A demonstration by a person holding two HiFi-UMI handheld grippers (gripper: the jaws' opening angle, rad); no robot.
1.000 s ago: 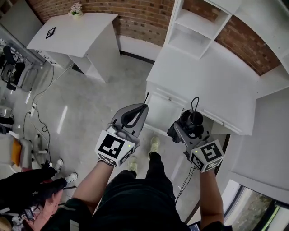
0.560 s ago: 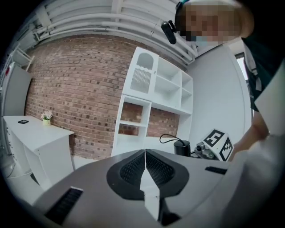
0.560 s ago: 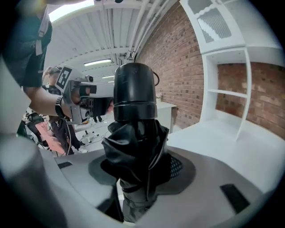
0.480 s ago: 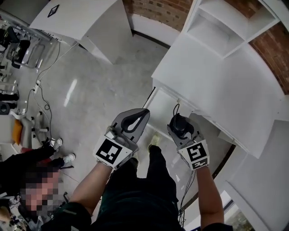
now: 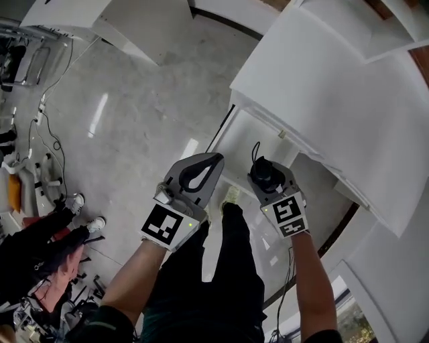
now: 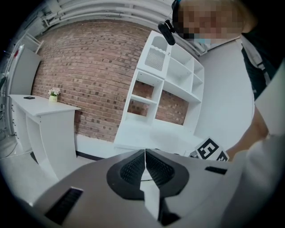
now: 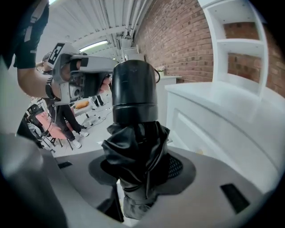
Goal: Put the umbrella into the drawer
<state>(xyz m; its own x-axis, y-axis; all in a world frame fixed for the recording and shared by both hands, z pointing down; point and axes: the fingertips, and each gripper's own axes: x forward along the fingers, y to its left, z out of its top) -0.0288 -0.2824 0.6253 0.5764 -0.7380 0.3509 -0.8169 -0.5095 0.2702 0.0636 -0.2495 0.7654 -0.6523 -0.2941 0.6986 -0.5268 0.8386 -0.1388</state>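
A folded black umbrella (image 5: 266,171) with a wrist loop stands upright in my right gripper (image 5: 267,178), which is shut on its fabric; the handle end (image 7: 133,91) rises above the jaws of the right gripper (image 7: 139,174). My left gripper (image 5: 213,161) hangs just to the left of it, shut with nothing between its pads (image 6: 144,165). Both are held over the floor in front of the white cabinet (image 5: 322,87). Its front panel (image 5: 253,144) carries a small knob (image 5: 281,134). Whether a drawer stands open, I cannot tell.
A white desk (image 5: 127,17) stands at the upper left. A seated person (image 5: 40,254) and floor cables (image 5: 47,134) are on the left. My shoes (image 5: 231,195) show under the grippers. White shelves (image 6: 171,75) rise above the cabinet against a brick wall (image 6: 89,75).
Both grippers have sunk toward the cabinet's front, the umbrella still in the right one. The head view has tipped further down, so the cabinet top has slid up and right.
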